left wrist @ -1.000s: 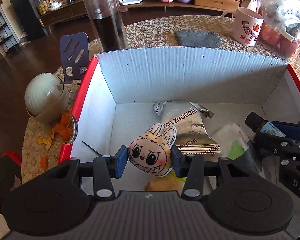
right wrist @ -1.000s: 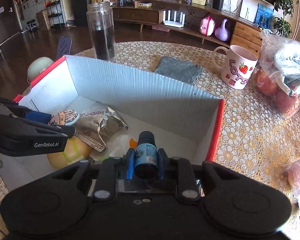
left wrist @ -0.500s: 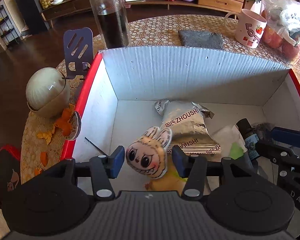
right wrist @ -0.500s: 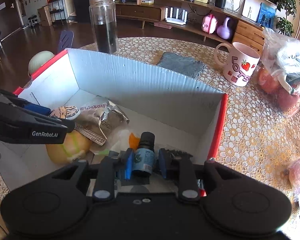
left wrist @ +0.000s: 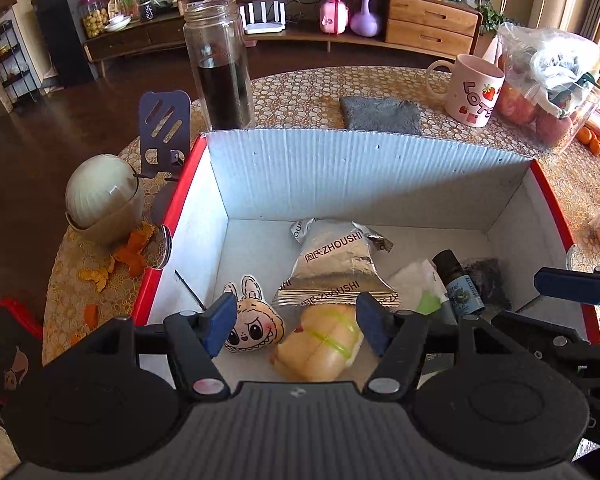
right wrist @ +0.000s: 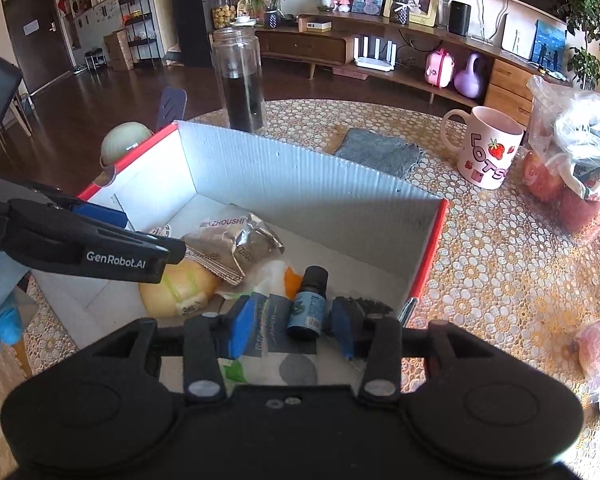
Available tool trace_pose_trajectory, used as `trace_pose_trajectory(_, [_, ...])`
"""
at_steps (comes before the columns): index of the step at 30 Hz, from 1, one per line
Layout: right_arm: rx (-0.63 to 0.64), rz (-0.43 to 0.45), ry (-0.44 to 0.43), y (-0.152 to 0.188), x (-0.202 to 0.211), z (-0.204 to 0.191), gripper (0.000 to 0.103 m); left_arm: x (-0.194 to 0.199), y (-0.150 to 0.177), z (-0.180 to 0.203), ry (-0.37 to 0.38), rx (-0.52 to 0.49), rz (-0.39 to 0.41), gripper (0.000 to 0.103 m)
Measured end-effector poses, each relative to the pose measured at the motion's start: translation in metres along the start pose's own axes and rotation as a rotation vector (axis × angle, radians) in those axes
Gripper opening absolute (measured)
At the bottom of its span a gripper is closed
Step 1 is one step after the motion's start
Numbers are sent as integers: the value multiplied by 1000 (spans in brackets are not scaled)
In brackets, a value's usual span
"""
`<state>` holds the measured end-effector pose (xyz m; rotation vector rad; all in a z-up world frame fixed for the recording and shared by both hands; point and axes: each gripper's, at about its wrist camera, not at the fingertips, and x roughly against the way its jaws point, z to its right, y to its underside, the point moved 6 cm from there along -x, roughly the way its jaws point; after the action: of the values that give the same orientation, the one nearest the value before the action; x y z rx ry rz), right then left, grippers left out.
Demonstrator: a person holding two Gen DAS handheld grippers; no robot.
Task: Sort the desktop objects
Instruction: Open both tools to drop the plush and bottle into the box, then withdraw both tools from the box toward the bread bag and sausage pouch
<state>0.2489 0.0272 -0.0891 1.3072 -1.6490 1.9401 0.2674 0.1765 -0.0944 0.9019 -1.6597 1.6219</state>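
Box [left wrist: 340, 176]: one plush [left wrist: 252, 326], one bottle [right wrist: 309, 303], one foil packet [left wrist: 334, 266] | left gripper [left wrist: 296, 322] fingers wide | right gripper [right wrist: 292, 330] fingers wide

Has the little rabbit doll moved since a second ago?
Yes. The rabbit doll has dropped out of the left tool and now lies on the box floor, beside the silver snack bag.

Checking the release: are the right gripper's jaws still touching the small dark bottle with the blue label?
Apart. The right wrist view shows the right gripper open, with gaps either side of the small dark bottle.
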Motion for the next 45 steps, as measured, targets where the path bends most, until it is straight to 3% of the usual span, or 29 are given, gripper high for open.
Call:
trace_pose_trajectory(2, [8,20,-5,1,9,0,54,6,2,3,2,-1,13,65])
trace_pose_trajectory(18, [8,138,-46,14,63,6,72,60,21,25,34,-7,111,65])
trace_pose_trajectory(22, [7,155,-65,22,74,7,80,68,29,33,51,-11,118,72])
trace_pose_trajectory(26, [-1,172,-83,31,86,10,86,74,37,43,72,-12,116,72])
trace_pose_trajectory(45, [-93,260,-48,75,152,61,91,118,68,117,172,-68,186,84])
